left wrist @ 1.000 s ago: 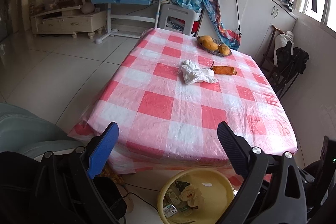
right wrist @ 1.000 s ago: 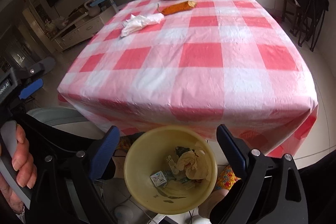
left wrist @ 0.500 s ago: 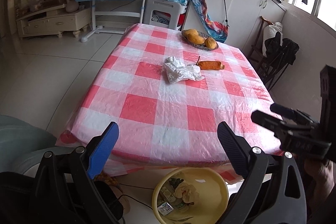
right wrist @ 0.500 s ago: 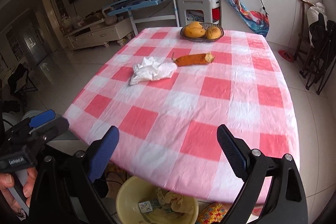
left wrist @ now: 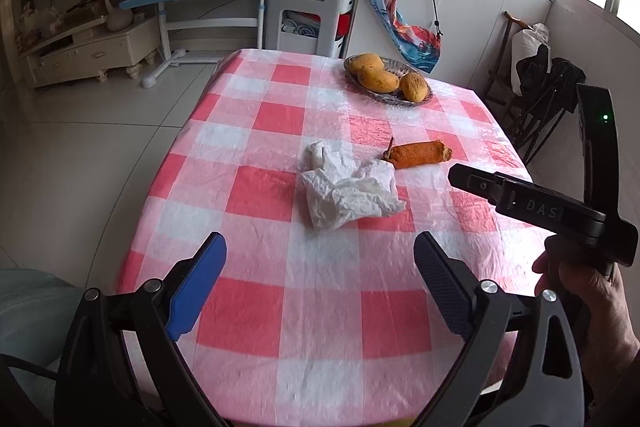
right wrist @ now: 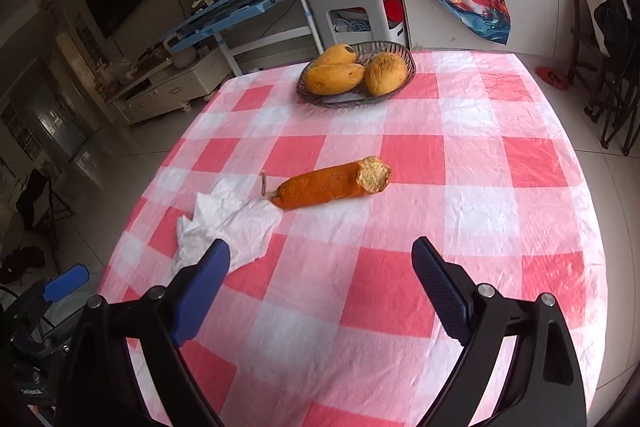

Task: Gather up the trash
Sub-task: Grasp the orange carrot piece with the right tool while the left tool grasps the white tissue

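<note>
**Soft tissue and stiff scrap awaiting pickup**

Both the left tongs [left wrist: 318, 287] and right tongs [right wrist: 320, 291] are held apart, empty. Mid-worktop [left wrist: 320, 327], a crumpled tissue [left wrist: 348, 191] touches a bitten orange scrap [right wrist: 332, 187]. The tissue is judged light, compressible, best pinched at its bunched centre; the scrap stiffer, best gripped mid-length.

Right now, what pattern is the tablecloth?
The tablecloth is a red-and-white check, shown best in the right wrist view.
</note>
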`<state>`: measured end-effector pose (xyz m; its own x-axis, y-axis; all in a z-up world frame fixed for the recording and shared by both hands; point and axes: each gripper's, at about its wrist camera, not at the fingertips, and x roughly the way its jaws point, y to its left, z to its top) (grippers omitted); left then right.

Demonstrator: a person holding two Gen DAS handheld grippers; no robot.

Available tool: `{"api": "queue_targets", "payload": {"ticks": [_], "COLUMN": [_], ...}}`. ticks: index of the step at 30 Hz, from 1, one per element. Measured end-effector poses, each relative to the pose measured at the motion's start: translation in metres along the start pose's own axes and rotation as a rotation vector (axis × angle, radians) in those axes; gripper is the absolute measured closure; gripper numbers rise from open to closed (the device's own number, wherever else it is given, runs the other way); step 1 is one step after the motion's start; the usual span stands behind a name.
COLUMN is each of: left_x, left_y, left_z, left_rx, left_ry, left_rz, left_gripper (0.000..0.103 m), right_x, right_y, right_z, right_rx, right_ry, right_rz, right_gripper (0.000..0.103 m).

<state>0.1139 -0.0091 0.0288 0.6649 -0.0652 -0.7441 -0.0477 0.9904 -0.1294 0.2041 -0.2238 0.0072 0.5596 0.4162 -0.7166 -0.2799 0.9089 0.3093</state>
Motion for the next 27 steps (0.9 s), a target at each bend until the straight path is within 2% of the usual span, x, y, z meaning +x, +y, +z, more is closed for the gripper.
{"api": "queue_targets", "payload": {"ticks": [5, 8, 14, 19, 27], "left_x": [0.03, 0.045, 0.063, 0.072, 0.086], "left_y": [-0.012, -0.019, -0.026, -0.025, -0.028], "left_z": [0.014, 0.017, 0.021, 0.025, 0.027], "left_rx": [0.024, 0.039, 0.057, 0.041, 0.037], "left_ry": [0.007, 0.018, 0.034, 0.045, 0.074], "left_rz": [0.021, 0.025, 0.024, 0.021, 0.002], "left_gripper": [0.012, 0.012, 0.012, 0.012, 0.012], "right_x": [0.017, 0.026, 0.044, 0.047, 0.047], "right_y": [-0.01, -0.012, -0.01, -0.019, -0.033], "right_z": [0.016, 0.02, 0.023, 0.026, 0.03], "right_rx": [0.021, 0.034, 0.014, 0.028, 0.144], "right_ry": [-0.01, 0.002, 0.046, 0.05, 0.033], "right_rz": [-0.006, 0.003, -0.008, 0.003, 0.089], "right_gripper": [0.015, 0.02, 0.037, 0.052, 0.05]}}
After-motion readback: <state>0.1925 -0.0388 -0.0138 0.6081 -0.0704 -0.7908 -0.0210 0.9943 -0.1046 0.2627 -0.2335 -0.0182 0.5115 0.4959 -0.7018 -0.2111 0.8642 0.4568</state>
